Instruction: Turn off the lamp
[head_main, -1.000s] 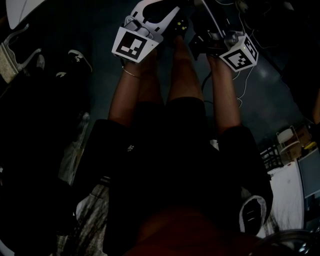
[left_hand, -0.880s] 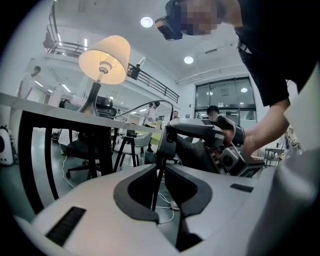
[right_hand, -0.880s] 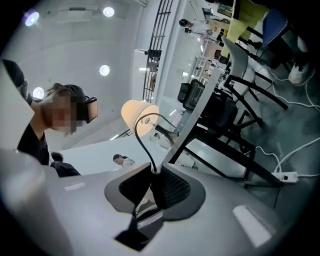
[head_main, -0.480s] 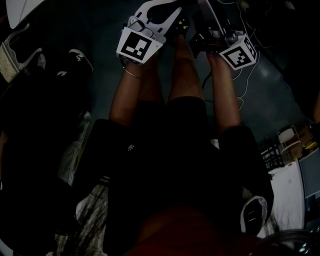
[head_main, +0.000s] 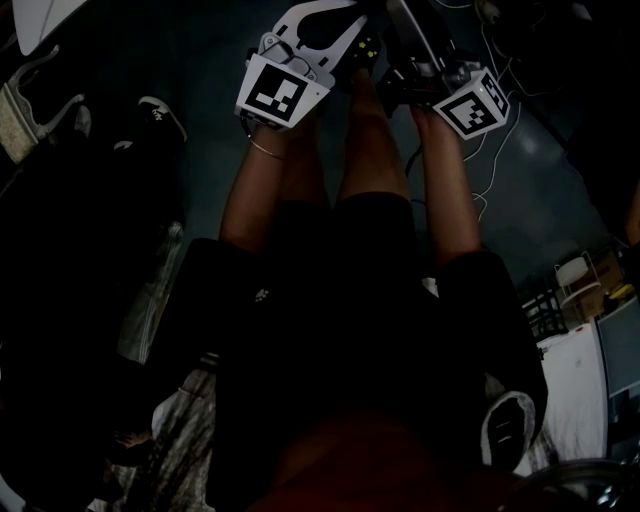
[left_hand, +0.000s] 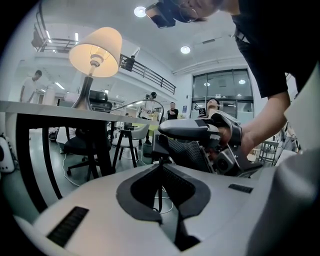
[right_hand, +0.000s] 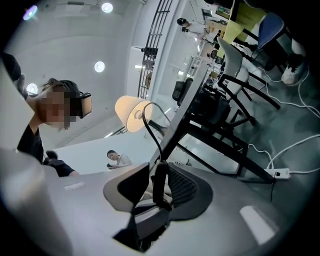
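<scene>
The lamp (left_hand: 96, 45) stands lit on a white table (left_hand: 50, 107), its cream shade glowing; the right gripper view shows it too (right_hand: 131, 114). Its black cord (right_hand: 149, 125) hangs down to an oblong inline switch (right_hand: 160, 182). My right gripper (right_hand: 155, 180) has that switch between its jaws; they have just been opening, and a pale gap shows on the switch's left side. My left gripper (left_hand: 160, 167) sits just below, shut on the thin cord (left_hand: 161, 187). The right gripper (left_hand: 161, 142) shows in the left gripper view. Both are held low, past the person's knees.
Black table legs (left_hand: 25, 160) stand at the left. Office chairs (left_hand: 85, 145) and a stool (left_hand: 127, 142) sit beyond the table. A white power strip (right_hand: 280, 173) and loose cables lie on the floor. Shoes (head_main: 160, 115) lie at the left. People stand in the background.
Almost nothing differs. Both grippers stay in front of the knees; the left gripper's marker cube has shifted a touch to the right.
</scene>
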